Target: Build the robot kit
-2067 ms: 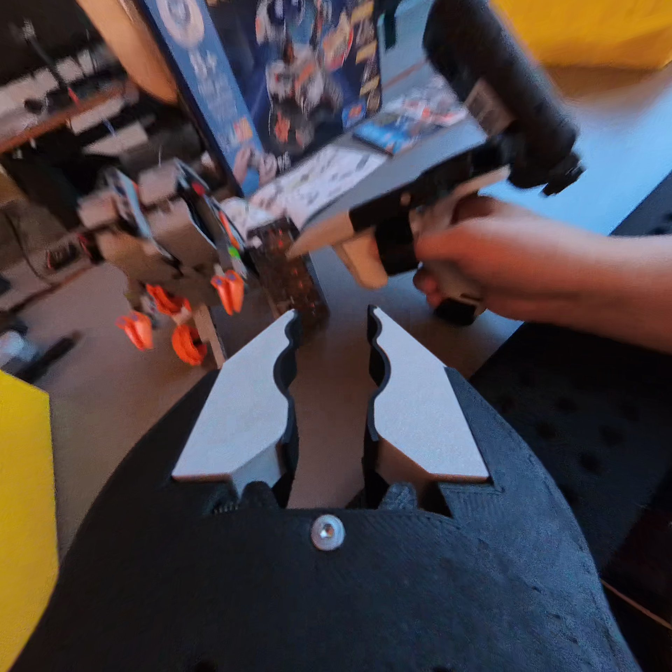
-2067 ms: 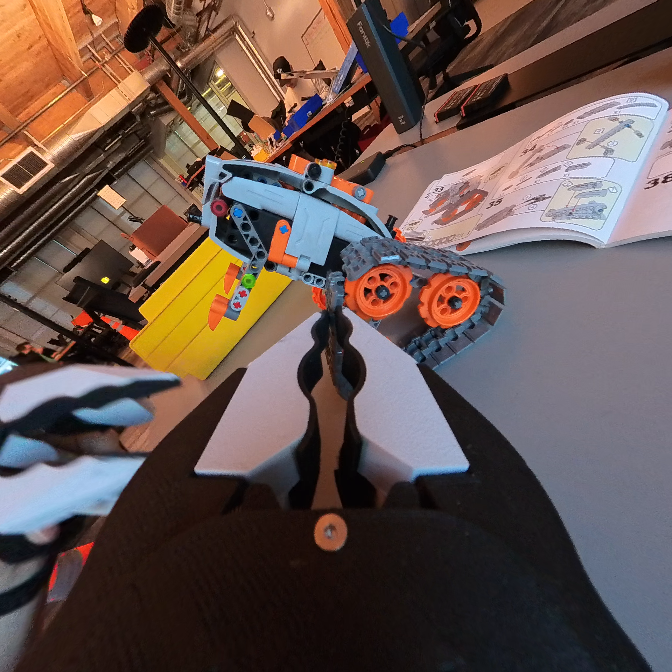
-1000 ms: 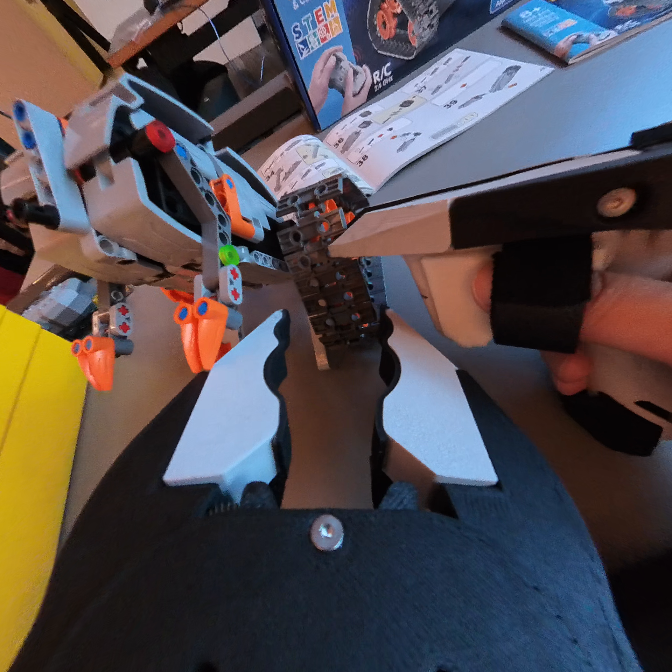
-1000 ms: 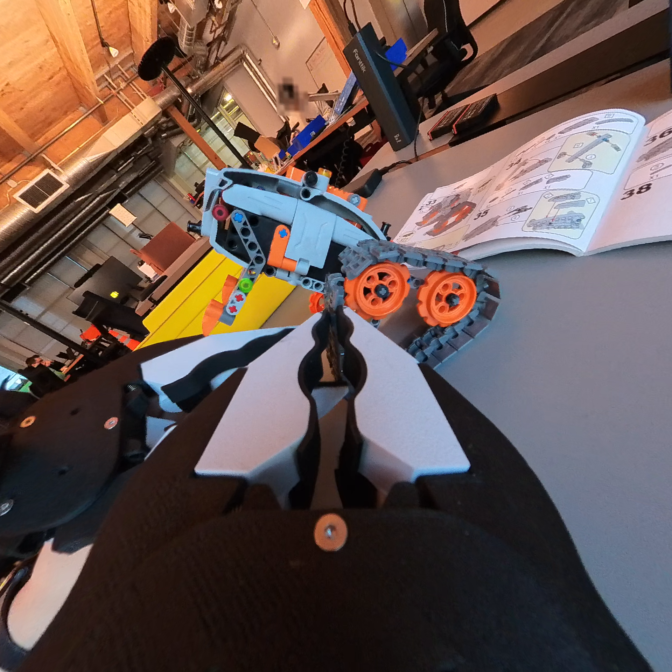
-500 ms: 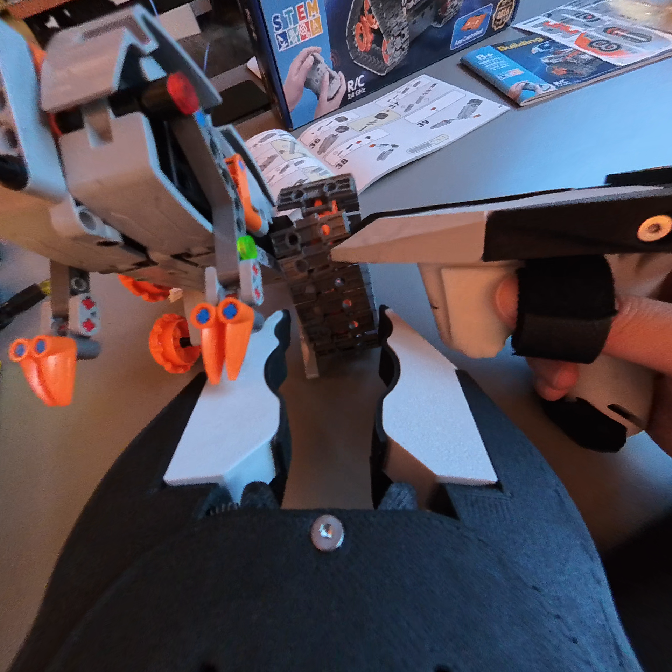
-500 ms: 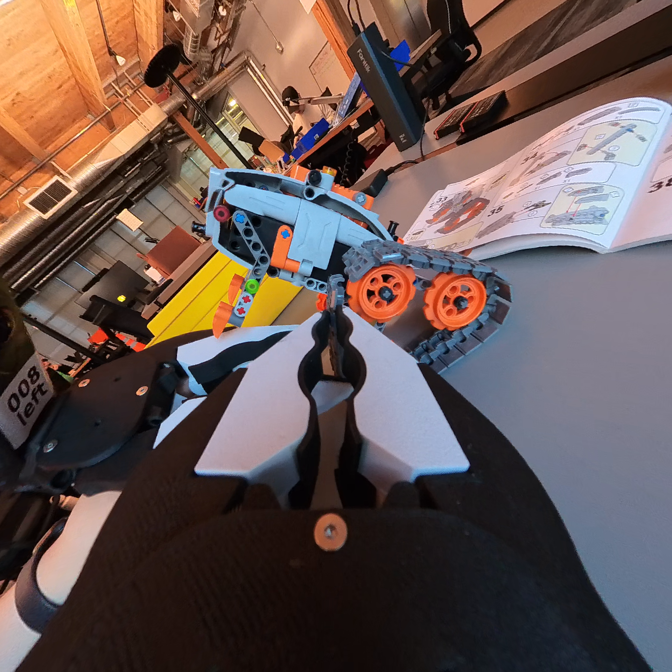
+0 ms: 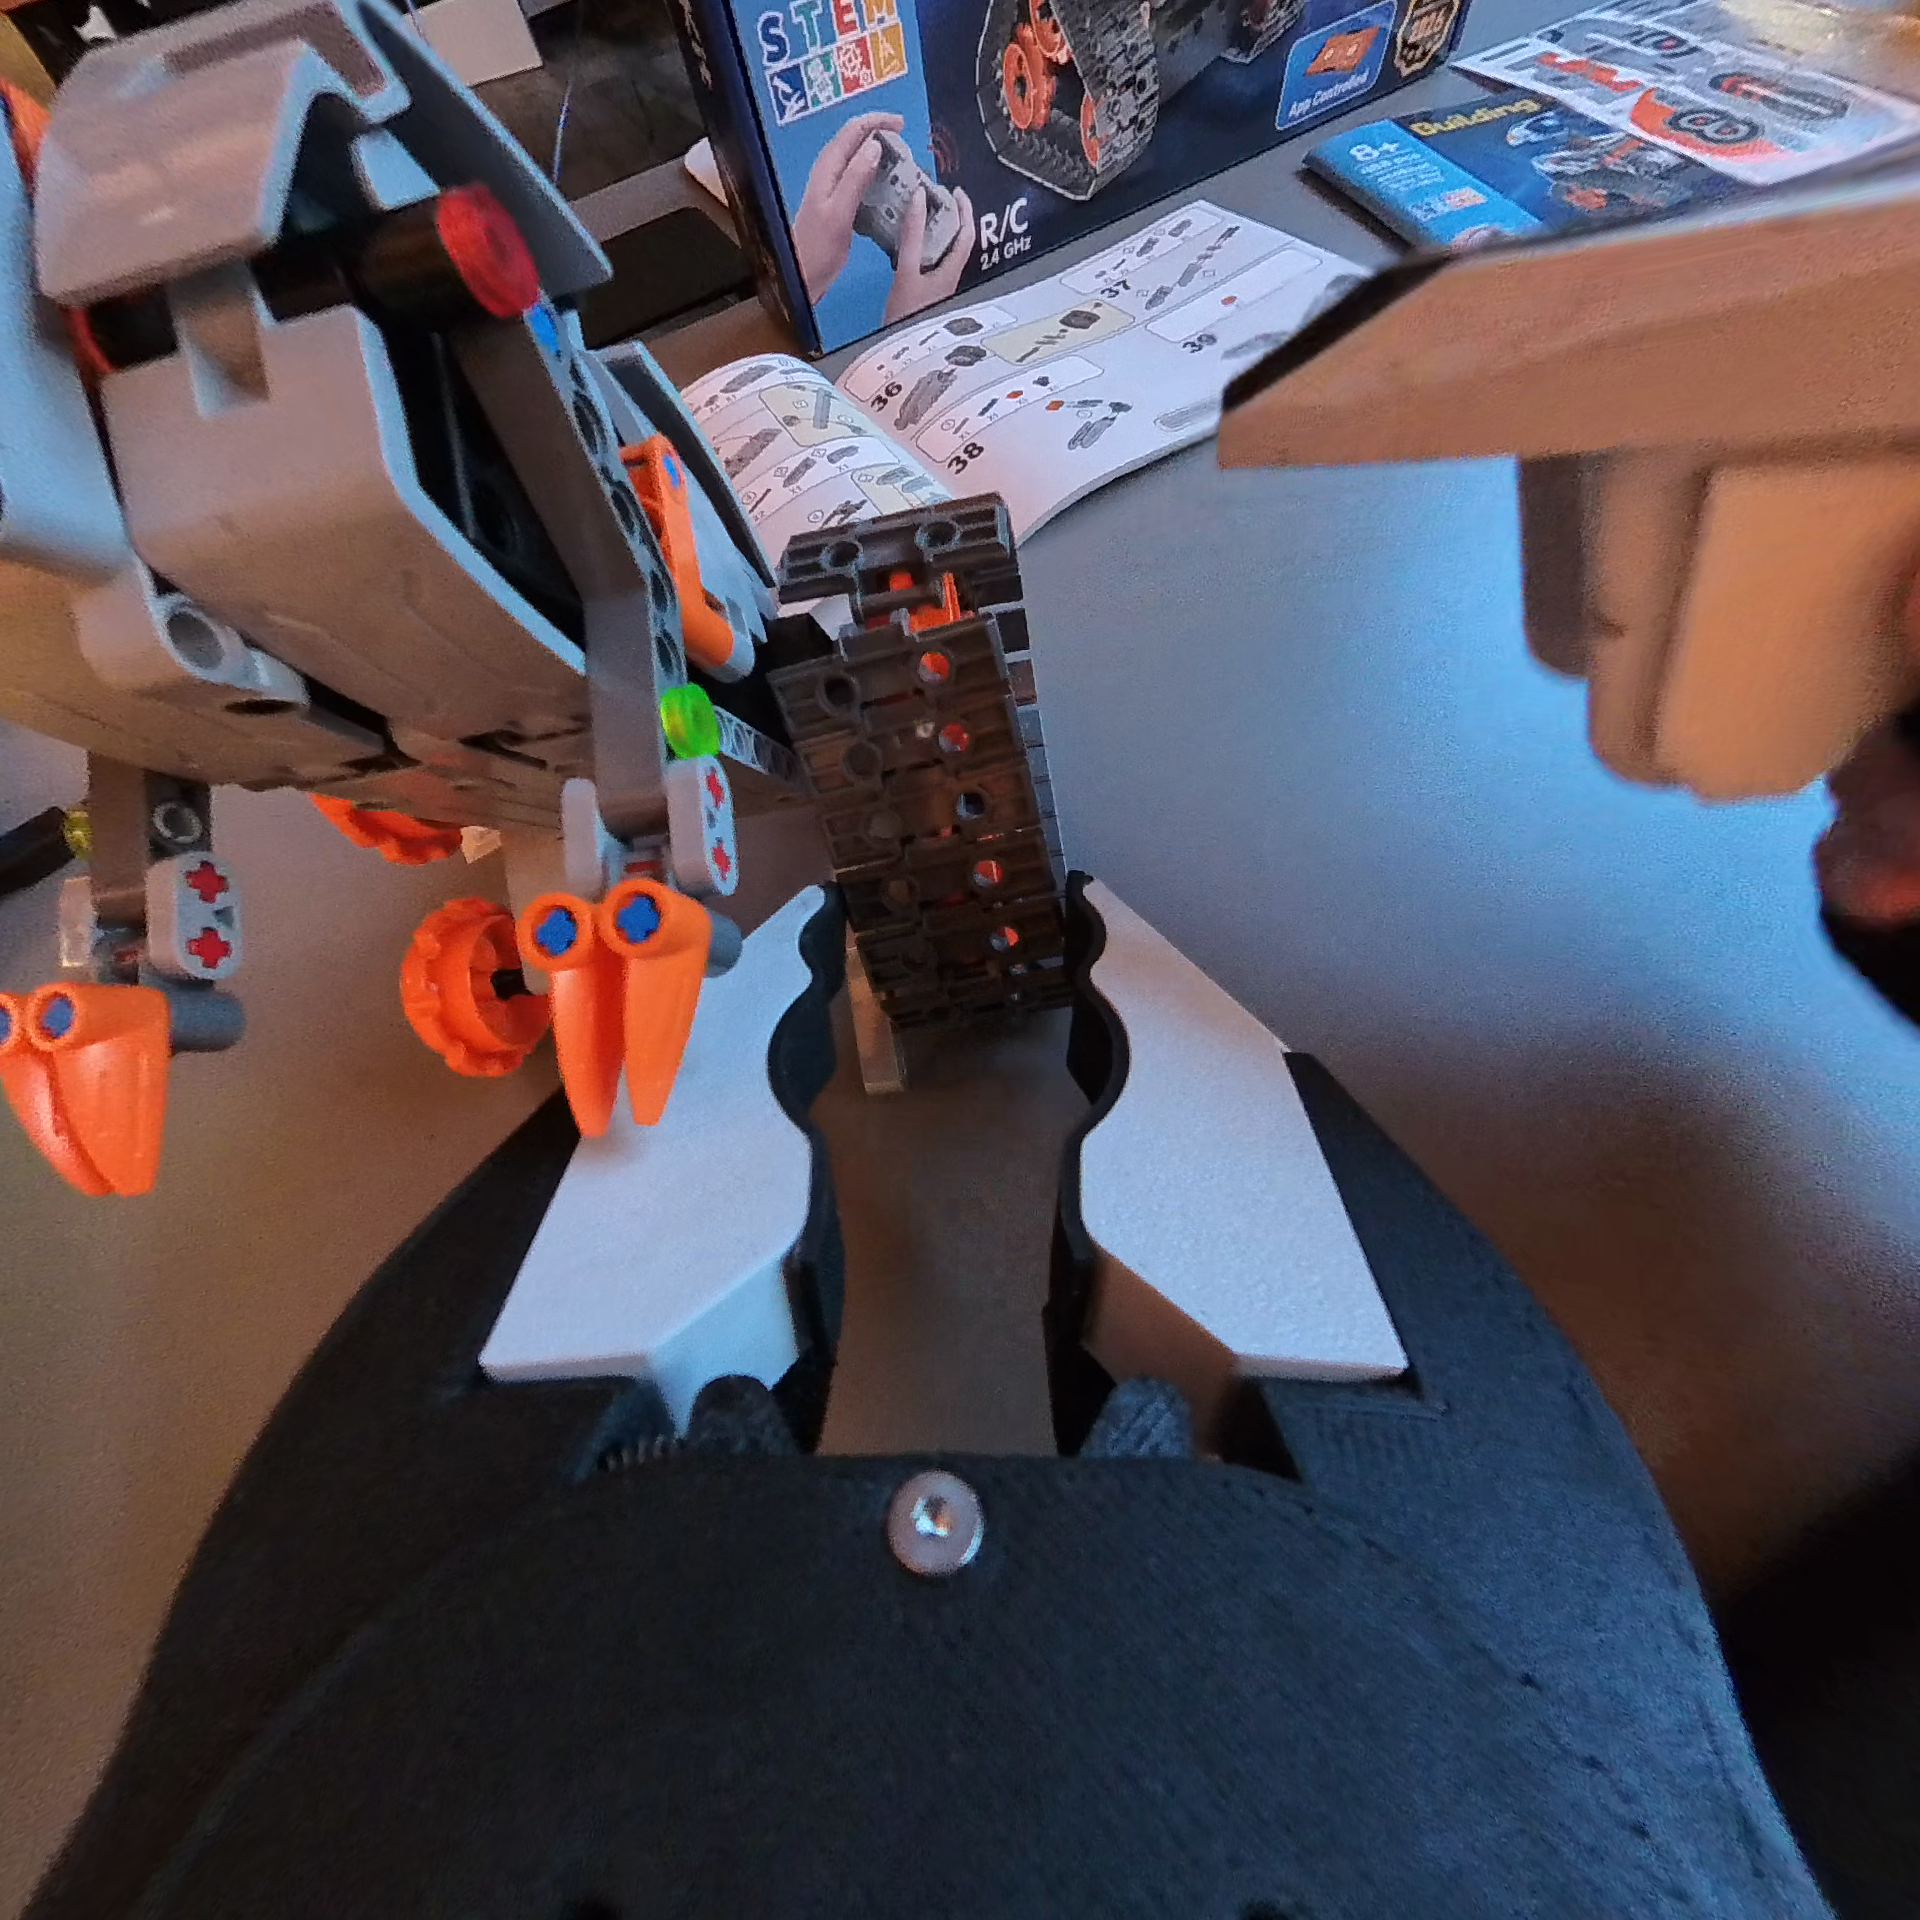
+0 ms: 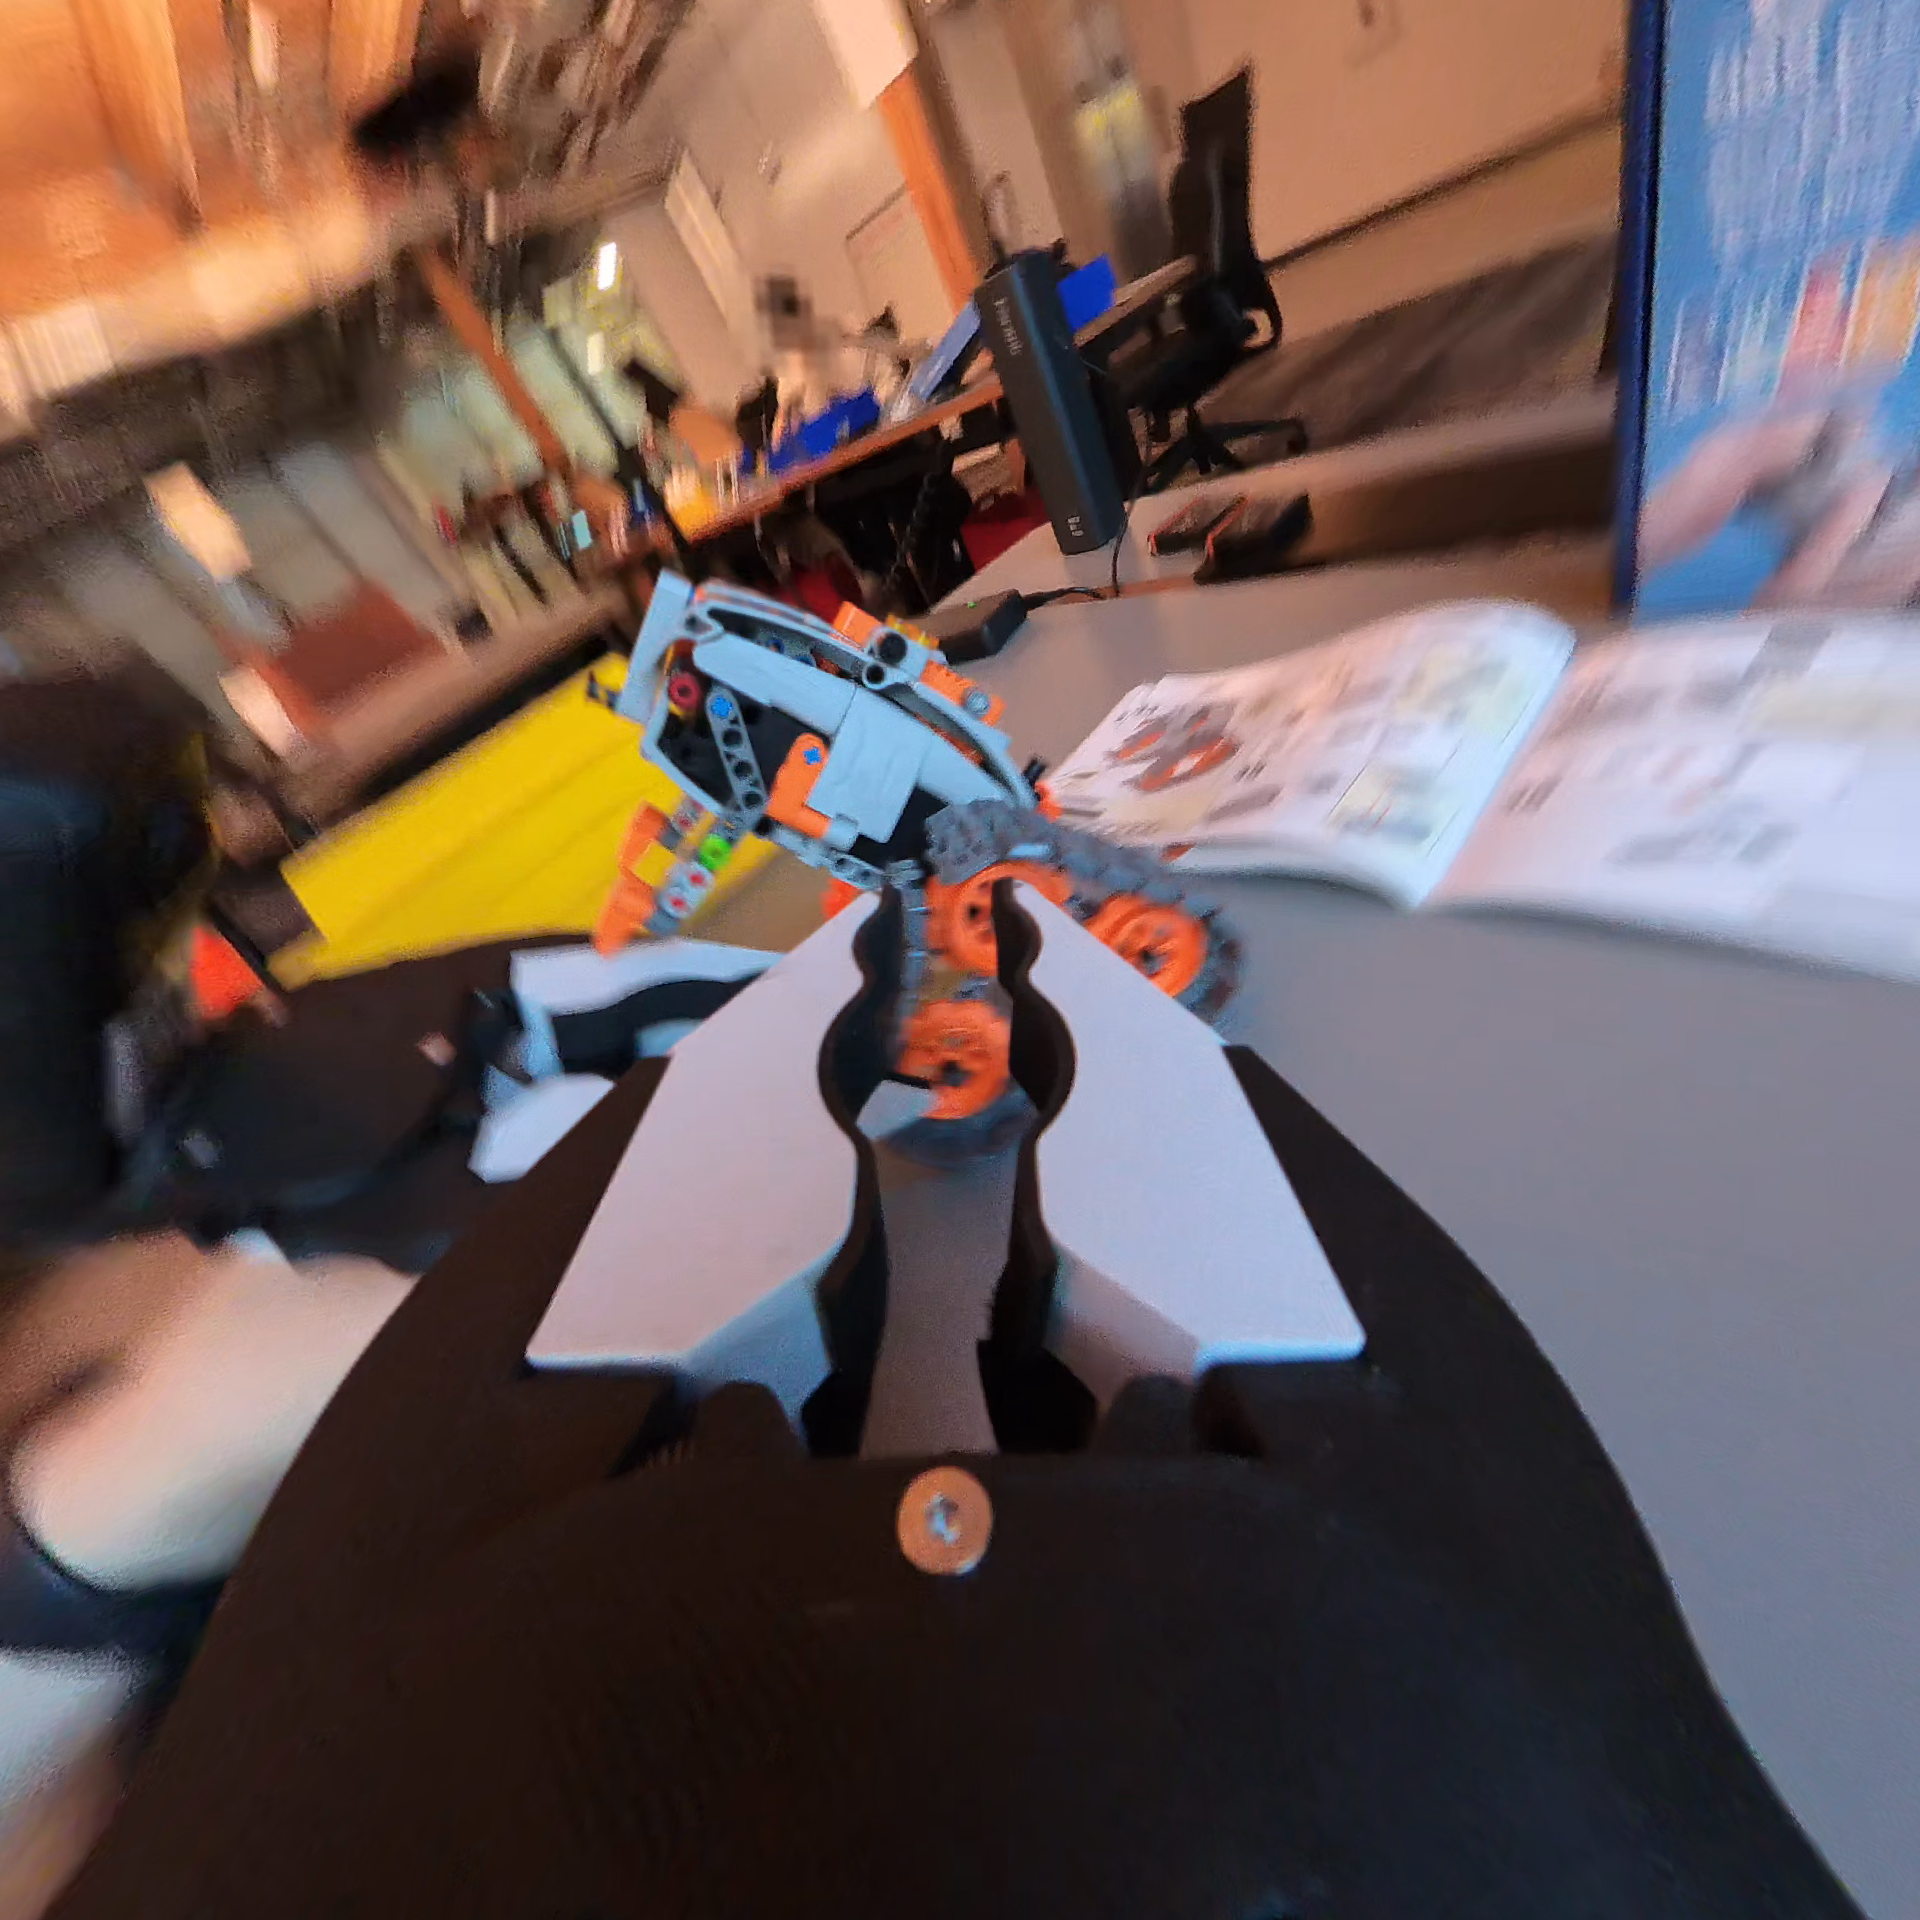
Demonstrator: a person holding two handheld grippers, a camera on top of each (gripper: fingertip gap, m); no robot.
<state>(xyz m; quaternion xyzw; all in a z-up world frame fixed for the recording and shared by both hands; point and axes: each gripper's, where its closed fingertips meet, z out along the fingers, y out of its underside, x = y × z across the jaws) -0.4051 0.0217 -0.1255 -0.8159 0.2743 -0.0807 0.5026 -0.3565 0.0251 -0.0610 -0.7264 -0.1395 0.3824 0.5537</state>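
The left gripper (image 7: 948, 940) has its 2 fingers spread, their tips flanking the lower end of the dark grey track (image 7: 925, 769) of a brick-built tracked vehicle (image 7: 312, 499); whether the pads already touch the track cannot be told. The vehicle's grey body hangs ahead and to the left of this gripper, nose tilted, orange claws (image 7: 613, 987) just beside the left finger. The right gripper (image 8: 940, 914) is parted too, holding nothing, the track and an orange wheel (image 8: 951, 1044) showing through its gap; this view is blurred. Beyond both lie an open instruction booklet (image 7: 1039, 364) and a blue box (image 7: 1039, 135) on the grey table (image 7: 1403, 935). The model looks light but fragile: stiff plastic parts clipped together, a linked track that flexes. The firmer hold is probably the body shell or track frame, not the claws
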